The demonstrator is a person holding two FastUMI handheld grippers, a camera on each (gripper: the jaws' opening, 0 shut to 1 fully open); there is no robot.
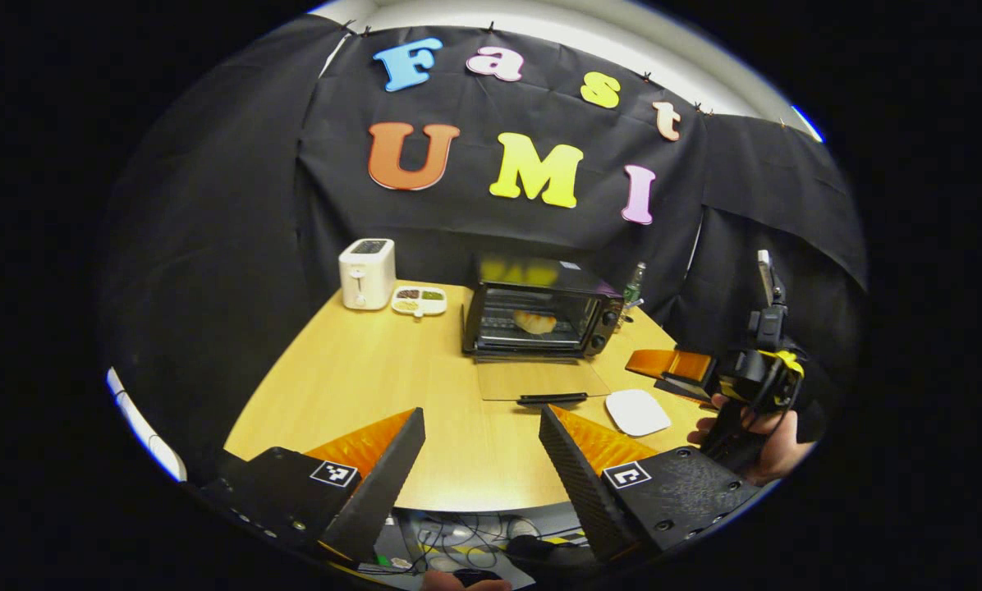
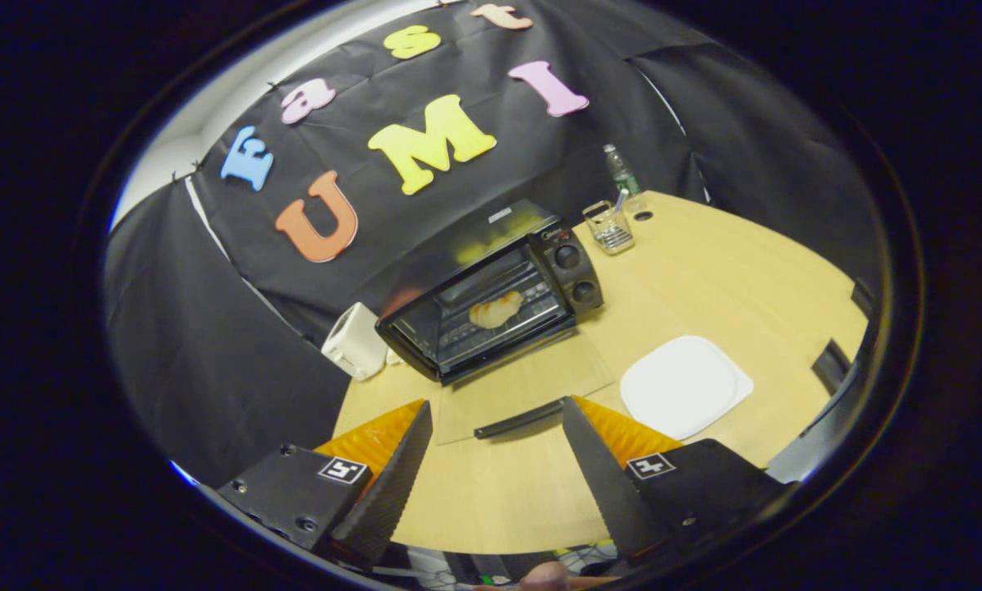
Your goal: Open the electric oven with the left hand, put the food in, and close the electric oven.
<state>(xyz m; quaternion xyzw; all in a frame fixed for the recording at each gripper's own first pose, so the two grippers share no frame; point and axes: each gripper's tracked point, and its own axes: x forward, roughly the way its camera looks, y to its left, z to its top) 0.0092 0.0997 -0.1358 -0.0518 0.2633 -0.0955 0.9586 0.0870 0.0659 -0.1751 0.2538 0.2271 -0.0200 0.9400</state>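
The black electric oven (image 1: 538,316) (image 2: 499,304) stands at the back of the wooden table. Its glass door (image 1: 540,379) (image 2: 524,382) hangs down flat, with the black handle (image 1: 552,399) (image 2: 520,419) toward me. A golden pastry (image 1: 534,322) (image 2: 495,312) lies on the rack inside. My left gripper (image 1: 481,414) is open and empty, a short way in front of the door handle. My right gripper (image 2: 497,406) is open too, nothing between its fingers. In the left gripper view the right gripper (image 1: 672,365) is off to the right, held by a hand (image 1: 774,447).
An empty white plate (image 1: 637,411) (image 2: 686,386) lies right of the oven door. A white toaster (image 1: 367,273) (image 2: 351,341) and a divided snack dish (image 1: 419,300) stand at the back left. A bottle (image 2: 620,170) and a clear holder (image 2: 610,226) sit right of the oven.
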